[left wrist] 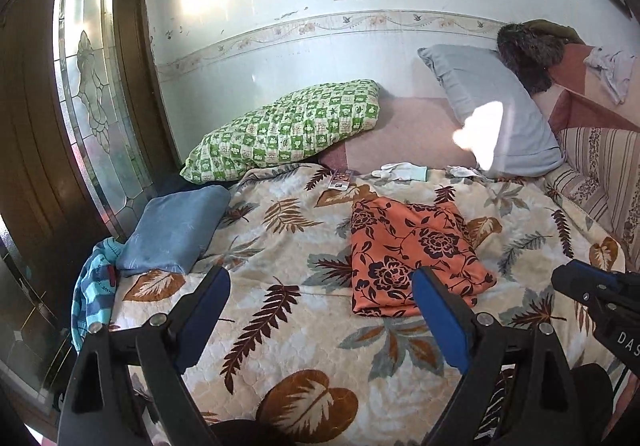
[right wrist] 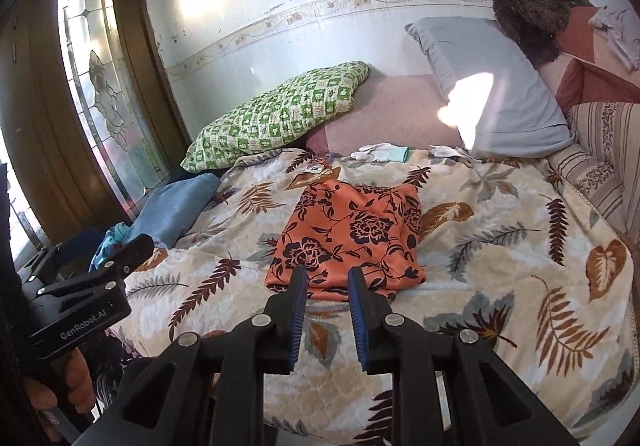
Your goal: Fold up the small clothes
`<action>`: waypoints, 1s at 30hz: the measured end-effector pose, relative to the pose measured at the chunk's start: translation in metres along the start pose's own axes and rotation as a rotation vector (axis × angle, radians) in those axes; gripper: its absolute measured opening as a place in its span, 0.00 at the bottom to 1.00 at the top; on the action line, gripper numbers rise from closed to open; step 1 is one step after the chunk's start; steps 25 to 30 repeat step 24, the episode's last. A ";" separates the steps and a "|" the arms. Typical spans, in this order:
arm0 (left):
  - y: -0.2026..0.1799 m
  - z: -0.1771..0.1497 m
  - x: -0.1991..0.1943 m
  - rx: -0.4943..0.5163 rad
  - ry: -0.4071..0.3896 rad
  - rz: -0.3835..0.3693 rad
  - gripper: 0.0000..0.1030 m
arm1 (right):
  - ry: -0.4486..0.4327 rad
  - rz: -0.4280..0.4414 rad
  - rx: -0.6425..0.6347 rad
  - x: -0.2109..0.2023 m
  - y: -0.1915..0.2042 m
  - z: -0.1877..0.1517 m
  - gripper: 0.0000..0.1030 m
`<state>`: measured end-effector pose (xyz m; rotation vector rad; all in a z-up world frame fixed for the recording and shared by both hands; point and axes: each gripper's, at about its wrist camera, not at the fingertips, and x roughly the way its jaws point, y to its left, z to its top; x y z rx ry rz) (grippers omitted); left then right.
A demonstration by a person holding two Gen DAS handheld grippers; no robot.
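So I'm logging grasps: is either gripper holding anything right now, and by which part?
Nothing is held. The left gripper is wide open, the right gripper narrowly open; the folded orange floral garment lies free on the bed.

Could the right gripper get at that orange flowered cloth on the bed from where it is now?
Probably yes. The right gripper is open, holds nothing, and points straight at the near edge of the orange flowered cloth. Only bare leaf-print blanket lies between them, and nothing rests on top of the cloth.
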<state>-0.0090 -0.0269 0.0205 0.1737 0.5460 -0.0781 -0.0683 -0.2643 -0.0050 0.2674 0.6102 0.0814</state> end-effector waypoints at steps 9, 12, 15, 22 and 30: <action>0.002 0.007 0.015 0.000 0.015 0.008 0.90 | 0.041 0.029 -0.016 0.021 0.004 0.002 0.22; 0.003 0.011 0.018 -0.011 0.010 0.002 0.90 | 0.049 0.031 -0.028 0.028 0.006 0.005 0.22; 0.003 0.013 0.019 -0.018 0.005 -0.005 0.90 | 0.047 0.032 -0.034 0.032 0.008 0.006 0.22; 0.004 0.015 0.018 -0.041 -0.043 -0.038 0.90 | 0.071 0.025 -0.032 0.043 0.007 0.003 0.22; 0.005 0.015 0.024 -0.053 -0.024 -0.057 0.90 | 0.077 0.025 -0.024 0.048 0.005 0.002 0.22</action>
